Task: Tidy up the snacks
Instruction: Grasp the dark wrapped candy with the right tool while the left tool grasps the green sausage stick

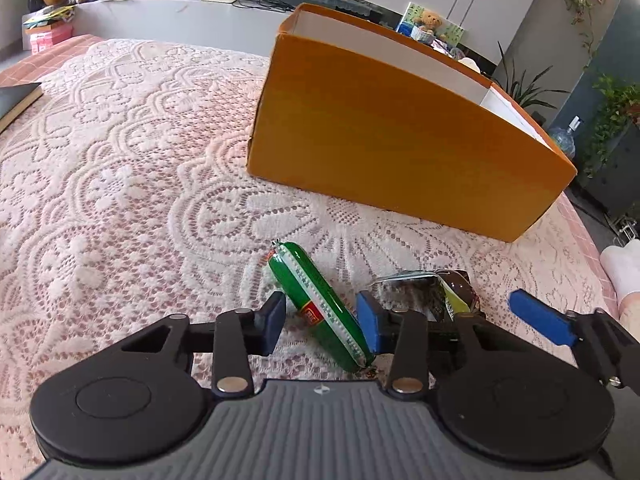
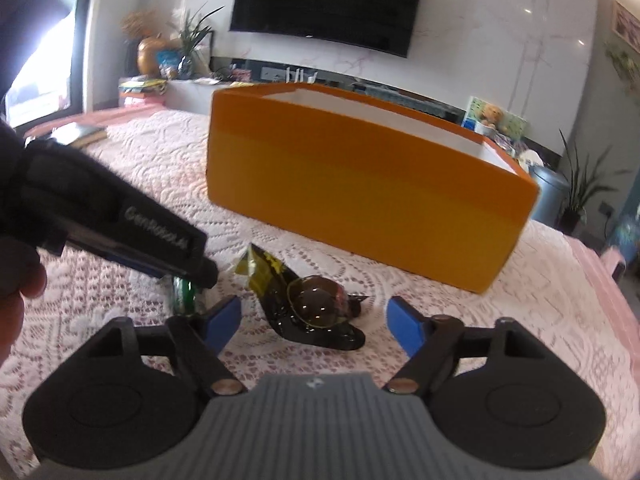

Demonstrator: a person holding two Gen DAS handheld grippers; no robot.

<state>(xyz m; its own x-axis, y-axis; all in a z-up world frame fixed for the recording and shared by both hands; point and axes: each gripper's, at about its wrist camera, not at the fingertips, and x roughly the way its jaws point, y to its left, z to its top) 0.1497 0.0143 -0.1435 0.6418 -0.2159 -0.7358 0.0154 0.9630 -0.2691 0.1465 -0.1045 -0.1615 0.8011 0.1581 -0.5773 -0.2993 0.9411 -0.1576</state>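
Note:
A green sausage stick (image 1: 304, 276) lies on the lace tablecloth between the blue pads of my left gripper (image 1: 322, 308). The right pad is against it and a small gap shows at the left pad, so the jaws stand open around it. Just to its right lies a dark snack packet (image 2: 320, 300) with a yellow-green end, also seen as the packet (image 1: 448, 288) in the left wrist view. My right gripper (image 2: 315, 314) is open, its pads apart on either side of the packet. Behind both stands an open orange box (image 2: 360, 200) with a white inside.
The lace cloth (image 1: 120, 160) covers a pink table. A dark book (image 1: 16, 100) lies at the far left edge. The orange box (image 1: 400, 140) blocks the way beyond the snacks. A hand (image 2: 16, 280) holds the left tool close beside the right one.

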